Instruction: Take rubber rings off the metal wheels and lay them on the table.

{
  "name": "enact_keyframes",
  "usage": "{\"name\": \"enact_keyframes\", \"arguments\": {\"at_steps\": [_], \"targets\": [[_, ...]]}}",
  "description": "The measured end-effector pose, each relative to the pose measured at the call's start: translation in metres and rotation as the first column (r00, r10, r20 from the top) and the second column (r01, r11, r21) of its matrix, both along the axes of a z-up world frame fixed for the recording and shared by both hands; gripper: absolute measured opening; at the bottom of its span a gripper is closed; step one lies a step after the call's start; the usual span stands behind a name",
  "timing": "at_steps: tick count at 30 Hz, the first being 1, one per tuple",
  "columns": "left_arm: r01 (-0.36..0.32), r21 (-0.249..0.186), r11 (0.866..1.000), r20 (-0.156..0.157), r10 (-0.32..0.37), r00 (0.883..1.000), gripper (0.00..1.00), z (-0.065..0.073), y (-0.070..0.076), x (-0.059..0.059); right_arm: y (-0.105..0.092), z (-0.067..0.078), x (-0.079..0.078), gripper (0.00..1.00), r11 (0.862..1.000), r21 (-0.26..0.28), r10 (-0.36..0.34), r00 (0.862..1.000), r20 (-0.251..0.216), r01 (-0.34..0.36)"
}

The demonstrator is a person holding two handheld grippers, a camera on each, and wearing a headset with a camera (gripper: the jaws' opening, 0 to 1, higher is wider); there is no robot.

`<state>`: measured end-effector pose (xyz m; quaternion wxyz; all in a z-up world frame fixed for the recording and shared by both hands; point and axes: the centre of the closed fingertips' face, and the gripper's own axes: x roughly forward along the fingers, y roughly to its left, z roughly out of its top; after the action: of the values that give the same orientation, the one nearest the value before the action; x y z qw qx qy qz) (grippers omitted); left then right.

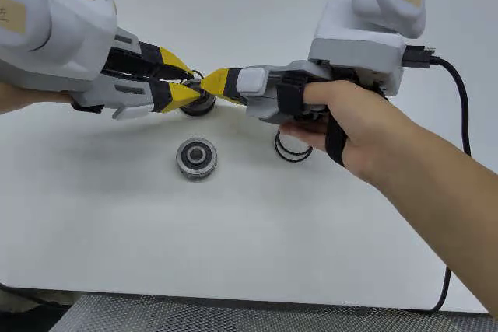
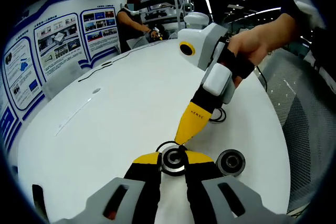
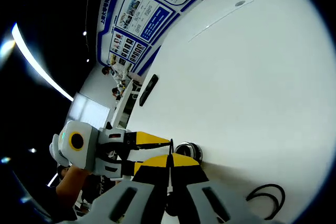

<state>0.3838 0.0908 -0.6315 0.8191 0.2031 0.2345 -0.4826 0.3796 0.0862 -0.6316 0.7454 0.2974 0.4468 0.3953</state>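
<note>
Left gripper (image 2: 175, 157) has its jaws clamped round a metal wheel (image 1: 199, 106) out around the middle of the table (image 1: 257, 239). The right gripper (image 1: 208, 83) meets it nose-to-nose, jaws pinched tight on the rubber ring (image 2: 164, 144), which loops up off that wheel's rim. A second wheel (image 1: 196, 158) lies flat just nearer the front edge, and a couple of loose rings (image 1: 292, 146) sit right of it, under the right hand (image 1: 342, 126).

Left tongs (image 2: 173, 159) and right tongs (image 3: 170, 160) — yellow tips, black behind; black rubber rings (image 1: 292, 148), silver-grey metal wheels (image 1: 196, 158), white table (image 1: 233, 239).
</note>
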Motion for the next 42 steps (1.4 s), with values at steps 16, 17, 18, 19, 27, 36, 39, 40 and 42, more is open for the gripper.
{"name": "enact_keyframes", "arguments": {"at_steps": [16,17,18,19,27,36,39,40,42], "targets": [[-0.044,-0.028,0.999,0.005,0.044,0.999,0.21,0.012,0.012,0.004,-0.044,0.017,0.017,0.02,0.994,0.028,-0.103,0.995,0.001,0.103],[-0.046,-0.038,0.998,0.004,0.046,0.999,0.21,0.013,0.011,0.004,-0.048,0.016,0.017,0.02,0.993,0.027,-0.111,0.994,-0.001,0.111],[-0.05,-0.046,0.998,-0.001,0.05,0.999,0.21,0.013,0.01,0.004,-0.051,0.016,0.017,0.02,0.993,0.027,-0.118,0.993,-0.006,0.118],[-0.054,-0.047,0.997,-0.01,0.053,0.999,0.22,0.012,0.01,0.005,-0.056,0.015,0.016,0.02,0.992,0.028,-0.124,0.992,-0.012,0.125],[-0.035,-0.036,0.999,-0.014,0.034,0.999,0.24,0.009,0.003,0.002,-0.086,-0.004,0.001,0.02,0.986,-0.009,-0.167,0.984,-0.053,0.167],[-0.043,-0.037,0.998,-0.021,0.042,0.999,0.23,0.005,0.0,-0.002,-0.111,-0.027,-0.019,0.02,0.976,-0.061,-0.215,0.97,-0.115,0.209],[-0.046,-0.04,0.998,-0.021,0.045,0.999,0.23,0.006,-0.001,-0.002,-0.117,-0.032,-0.022,0.02,0.973,-0.094,-0.221,0.968,-0.119,0.211],[-0.046,-0.039,0.998,-0.019,0.045,0.999,0.23,0.006,-0.001,-0.002,-0.118,-0.033,-0.022,0.02,0.973,-0.101,-0.22,0.969,-0.115,0.209],[-0.047,-0.037,0.998,-0.018,0.046,0.999,0.23,0.007,-0.001,-0.002,-0.122,-0.034,-0.023,0.02,0.971,-0.107,-0.226,0.967,-0.118,0.214]]}}
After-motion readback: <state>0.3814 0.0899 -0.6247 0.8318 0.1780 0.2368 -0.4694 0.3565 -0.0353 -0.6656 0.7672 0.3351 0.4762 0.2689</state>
